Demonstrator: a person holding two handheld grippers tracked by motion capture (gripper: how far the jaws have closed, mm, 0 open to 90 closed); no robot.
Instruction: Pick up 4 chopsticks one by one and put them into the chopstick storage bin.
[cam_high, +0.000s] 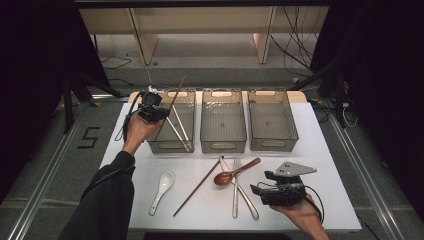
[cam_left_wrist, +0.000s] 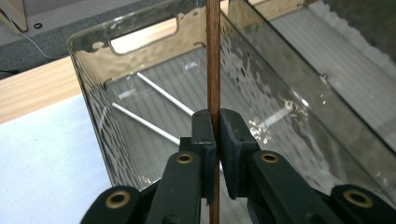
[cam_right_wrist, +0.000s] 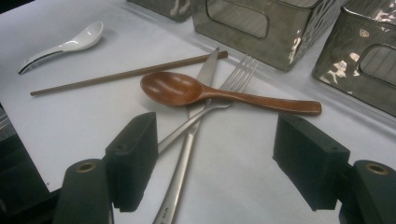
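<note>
Left jaws: pressed onto a brown wooden chopstick (cam_left_wrist: 214, 56), pinching it partway along its length; the stick passes between the pads and runs on past both ends of them.
Left gripper (cam_high: 152, 111): held over the near-left part of the left bin (cam_high: 187, 131), nearest of the two hands to that bin.
Chopstick axis: steeply tilted, not flat; in the high view its upper end leans away toward the bin's far rim, its lower end points down into the bin.
Chopstick vs. bin: lower tip is inside the bin walls; whether it touches the floor I cannot tell.
Bin contents: two metal chopsticks (cam_left_wrist: 154, 126) lying flat on the ribbed floor, roughly parallel, running diagonally.
Key relation (judgement): held stick's axis has to tip down to lie along the bin's long side beside the metal pair before the jaws let go.
Right jaws: spread wide, nothing between them.
Right gripper (cam_high: 280, 190): low at the near-right of the desk (cam_high: 330, 150), aimed at the loose cutlery.
Ahead of right jaws: wooden spoon (cam_right_wrist: 196, 91) lying across a crossed knife (cam_right_wrist: 184, 158) and fork (cam_right_wrist: 233, 77).
Farther out: second brown chopstick (cam_right_wrist: 116, 74), white spoon (cam_right_wrist: 70, 43).
Middle bin (cam_high: 223, 125), right bin (cam_high: 272, 125): look empty.
</note>
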